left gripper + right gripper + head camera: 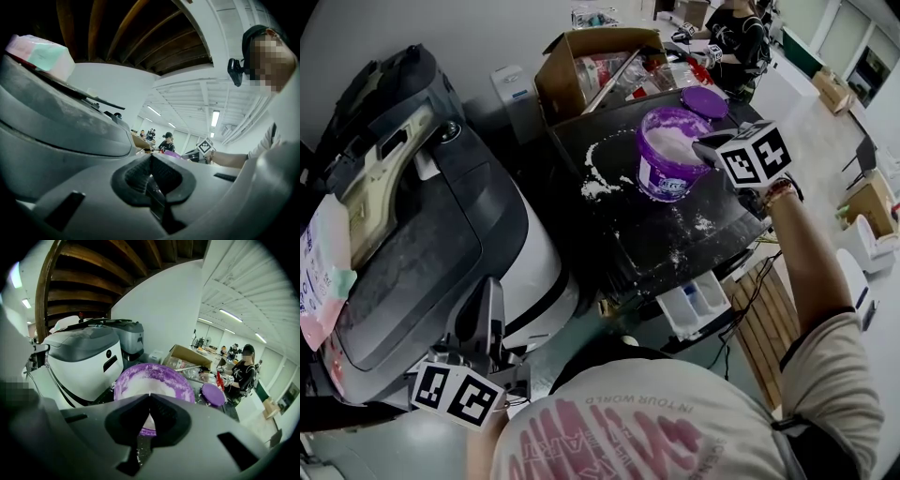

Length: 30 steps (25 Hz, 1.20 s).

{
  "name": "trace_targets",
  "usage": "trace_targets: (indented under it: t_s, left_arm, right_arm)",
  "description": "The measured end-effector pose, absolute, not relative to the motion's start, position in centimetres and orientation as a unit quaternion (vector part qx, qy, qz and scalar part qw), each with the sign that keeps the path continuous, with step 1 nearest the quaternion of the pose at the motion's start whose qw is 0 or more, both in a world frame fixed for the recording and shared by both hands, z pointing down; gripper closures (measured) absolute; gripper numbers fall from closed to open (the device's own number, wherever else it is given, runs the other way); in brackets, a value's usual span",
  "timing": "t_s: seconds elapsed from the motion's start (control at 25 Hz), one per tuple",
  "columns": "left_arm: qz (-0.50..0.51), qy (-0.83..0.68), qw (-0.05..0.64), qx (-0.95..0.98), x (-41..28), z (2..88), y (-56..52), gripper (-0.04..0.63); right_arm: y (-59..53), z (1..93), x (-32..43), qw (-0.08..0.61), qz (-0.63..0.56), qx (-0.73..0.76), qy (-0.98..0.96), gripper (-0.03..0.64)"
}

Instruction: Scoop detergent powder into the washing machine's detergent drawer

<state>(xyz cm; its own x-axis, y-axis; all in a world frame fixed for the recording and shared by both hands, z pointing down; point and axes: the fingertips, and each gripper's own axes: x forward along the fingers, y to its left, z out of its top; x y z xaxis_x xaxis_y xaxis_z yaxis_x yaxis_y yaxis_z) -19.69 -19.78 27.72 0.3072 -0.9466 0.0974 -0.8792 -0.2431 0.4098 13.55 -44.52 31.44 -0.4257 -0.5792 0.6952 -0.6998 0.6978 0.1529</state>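
Observation:
A purple tub [667, 155] of white detergent powder stands open on the black top of the washing machine [675, 234]. Spilled powder [600, 180] lies beside it. The white detergent drawer [696, 302] sticks out of the machine's front, below the tub. My right gripper [703, 150] reaches over the tub's right rim with its jaws shut; I cannot make out anything held in them. In the right gripper view the tub [152, 380] fills the space just past the jaws [149, 397]. My left gripper [492, 291] hangs low at the left, shut and holding nothing, away from the tub.
A large grey and white machine [441, 225] takes up the left. Behind the tub are the purple lid [705, 101], a cardboard box [591, 61] of clutter and a seated person [739, 33]. Wooden slats [764, 319] stand right of the drawer.

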Motion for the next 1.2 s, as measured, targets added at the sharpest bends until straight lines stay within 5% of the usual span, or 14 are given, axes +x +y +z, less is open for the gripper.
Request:
trace_targets:
  t_s: [1.2]
  left_arm:
    - [-0.103,-0.572,0.191,0.791,-20.3,26.8,-19.3,0.594]
  right_arm:
    - [-41.9,31.1,12.4,0.400,0.044,0.383,-0.831,0.612]
